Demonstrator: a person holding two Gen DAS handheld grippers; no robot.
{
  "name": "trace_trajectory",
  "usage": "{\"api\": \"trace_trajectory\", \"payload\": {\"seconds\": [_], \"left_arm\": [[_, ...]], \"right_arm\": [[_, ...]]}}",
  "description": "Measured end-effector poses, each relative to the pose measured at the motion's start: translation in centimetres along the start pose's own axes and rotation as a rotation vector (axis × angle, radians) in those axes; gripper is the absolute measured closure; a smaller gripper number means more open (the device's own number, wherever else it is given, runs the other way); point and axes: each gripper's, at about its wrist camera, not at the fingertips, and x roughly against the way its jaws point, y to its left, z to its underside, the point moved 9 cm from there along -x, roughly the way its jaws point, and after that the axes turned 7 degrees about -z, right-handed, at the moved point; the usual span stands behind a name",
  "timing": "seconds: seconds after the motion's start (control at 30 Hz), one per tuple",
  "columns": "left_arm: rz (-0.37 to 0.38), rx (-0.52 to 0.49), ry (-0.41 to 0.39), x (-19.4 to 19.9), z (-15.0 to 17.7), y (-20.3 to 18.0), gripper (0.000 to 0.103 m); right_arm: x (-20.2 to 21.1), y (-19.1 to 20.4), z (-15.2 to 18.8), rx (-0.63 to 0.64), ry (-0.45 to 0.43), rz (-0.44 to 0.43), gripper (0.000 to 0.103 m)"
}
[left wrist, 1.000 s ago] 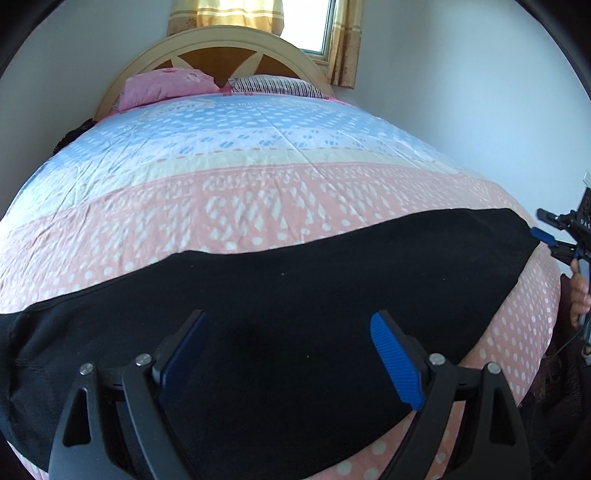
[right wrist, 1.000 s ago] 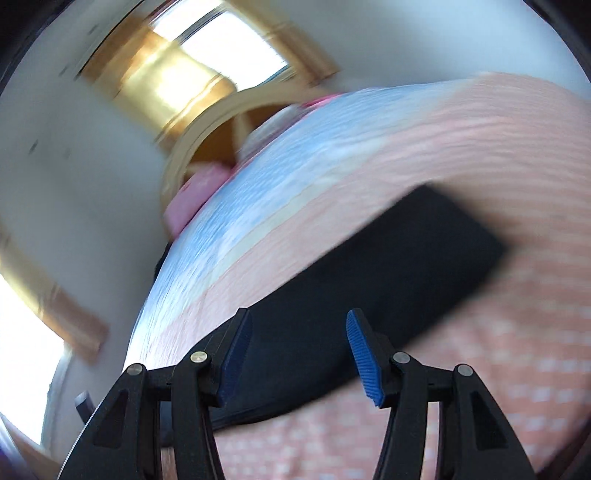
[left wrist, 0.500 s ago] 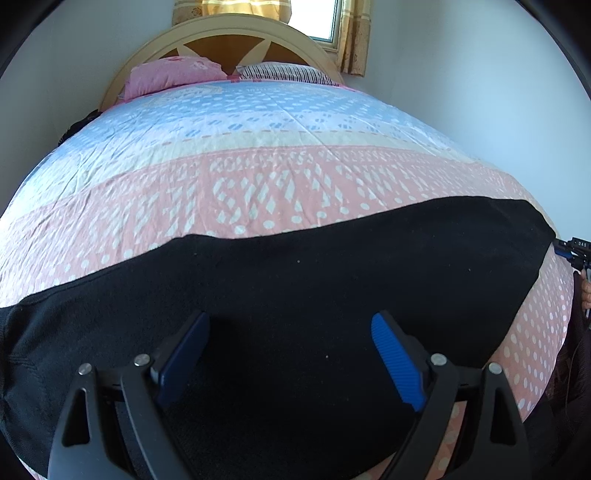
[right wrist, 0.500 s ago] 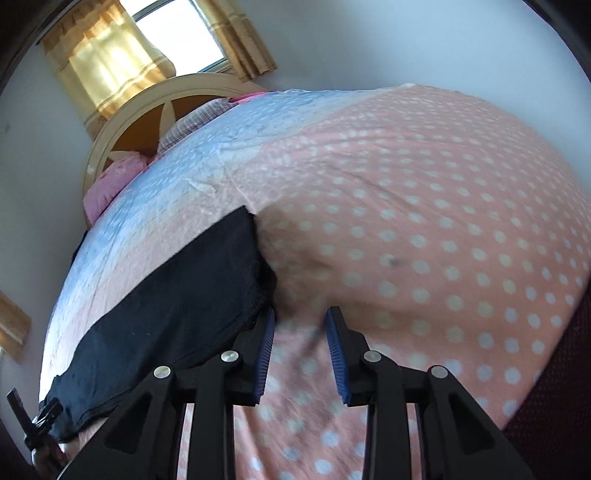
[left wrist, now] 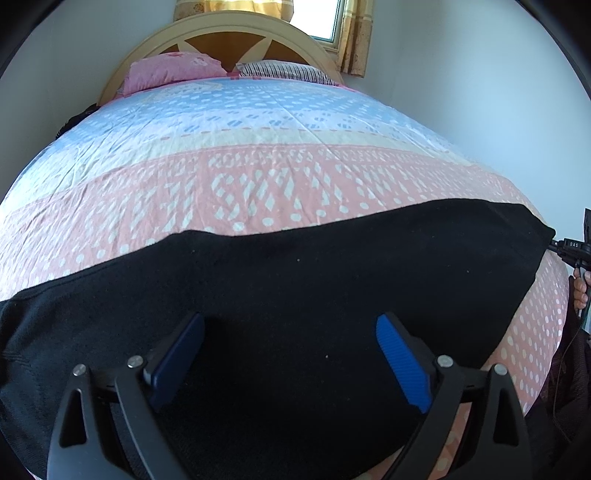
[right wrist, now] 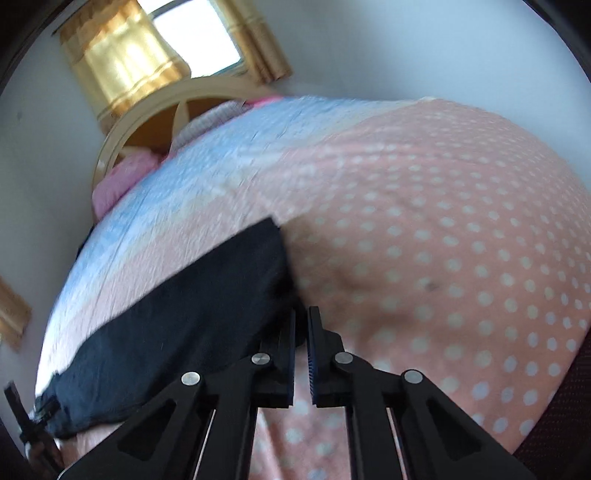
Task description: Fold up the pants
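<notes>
Black pants (left wrist: 314, 295) lie flat across the near end of the bed, stretched left to right. My left gripper (left wrist: 290, 354) is open, low over the middle of the pants, with nothing between its blue pads. My right gripper (right wrist: 302, 334) is nearly closed at the right end of the pants (right wrist: 177, 321), pinching their edge between its pads. It also shows at the right edge of the left wrist view (left wrist: 570, 248), touching the pants' end.
The bedspread (left wrist: 258, 173) is pink with white dots near me and blue farther back. A pink pillow (left wrist: 170, 70) and a striped pillow (left wrist: 284, 72) lie at the wooden headboard (left wrist: 229, 33). White walls flank the bed.
My right gripper swung to the pants' right end and closed its jaws on the edge. My left gripper came lower and nearer over the pants and stayed open.
</notes>
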Motion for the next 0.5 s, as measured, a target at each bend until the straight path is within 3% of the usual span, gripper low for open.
{"api": "trace_trajectory", "payload": {"seconds": [0.17,0.23,0.3,0.33,0.5], "left_arm": [[0.003,0.007,-0.002,0.1,0.0,0.1,0.006],[0.004,0.009,-0.002,0.0,0.0,0.0,0.006],[0.005,0.008,-0.001,0.1,0.0,0.0,0.005],[0.005,0.006,0.000,0.1,0.0,0.0,0.005],[0.005,0.008,-0.001,0.1,0.1,0.0,0.005]], "right_arm": [[-0.1,0.0,0.4,-0.056,0.014,-0.109,0.097],[0.4,-0.9,0.4,-0.144,0.003,-0.144,0.083],[1.4,-1.7,0.0,-0.231,-0.024,-0.212,0.055],[1.8,-1.9,-0.1,-0.260,-0.029,-0.233,0.051],[1.6,-0.1,0.2,-0.250,-0.002,-0.319,0.050]]}}
